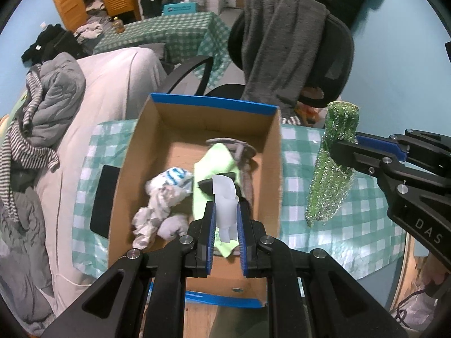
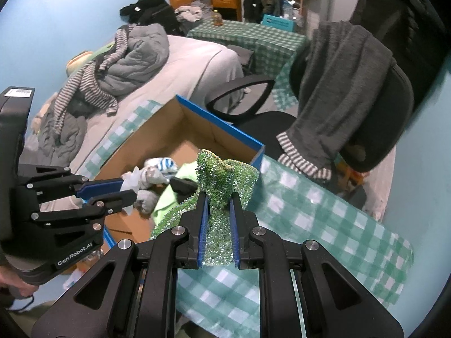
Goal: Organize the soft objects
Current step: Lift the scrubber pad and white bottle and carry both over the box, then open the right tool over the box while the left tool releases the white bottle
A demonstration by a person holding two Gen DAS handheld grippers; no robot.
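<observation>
My left gripper had its fingers closed on a white translucent piece, held over the open cardboard box where a lime cloth and bundled socks lay. My right gripper pinched a green sequined cloth, hanging above the checked worktop just beside the box's blue rim.

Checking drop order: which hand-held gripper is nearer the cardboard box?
Left. The left hand-held gripper hangs over the cardboard box with a white scrap; the right hand-held gripper is beside it, over the tablecloth.
</observation>
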